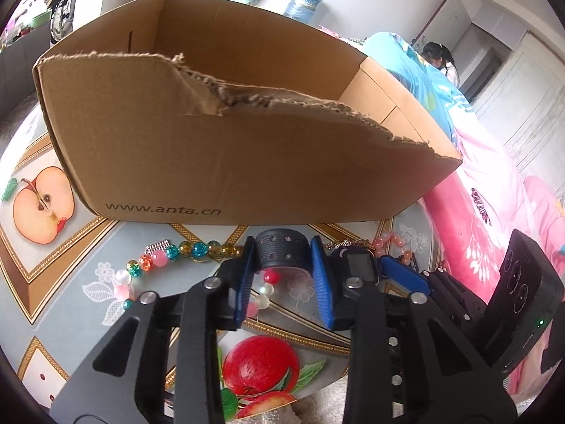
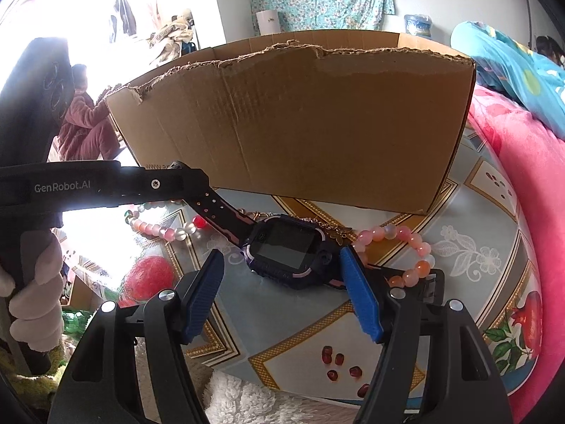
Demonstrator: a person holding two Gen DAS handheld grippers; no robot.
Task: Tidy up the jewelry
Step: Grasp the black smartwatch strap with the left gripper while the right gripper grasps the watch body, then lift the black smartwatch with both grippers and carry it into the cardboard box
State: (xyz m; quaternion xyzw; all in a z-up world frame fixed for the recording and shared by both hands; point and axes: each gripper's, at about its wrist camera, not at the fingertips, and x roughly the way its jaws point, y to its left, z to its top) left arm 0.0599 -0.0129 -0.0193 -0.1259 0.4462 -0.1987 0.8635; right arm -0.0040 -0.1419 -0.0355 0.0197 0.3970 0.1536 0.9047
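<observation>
Fingers first: my left gripper (image 1: 284,275) has its blue fingers (image 1: 243,282) pinched on the perforated black strap (image 1: 282,251) of the kids' smartwatch (image 2: 282,247). My right gripper (image 2: 282,291) is spread wide with nothing in it, and the watch face sits on the table (image 2: 282,321) between its tips without either one touching it.

The torn cardboard box (image 1: 226,162) stands just behind everything. I can only see bare inner walls from the left view; its floor is hidden by the front wall, so no clue what's in there.

The watch lies flat, long axis running diagonally in the right view, strap end up-left toward the left gripper, screen facing up. The other strap is cut off behind the right finger.

Multicoloured bead bracelet (image 1: 183,252) lies left of the strap, a pink bead bracelet (image 2: 406,247) to the right of the watch, a pale pink-and-white one (image 2: 159,228) partly hidden under the left gripper. Some gold chain thing (image 2: 335,229) by the watch is too small to make out.
</observation>
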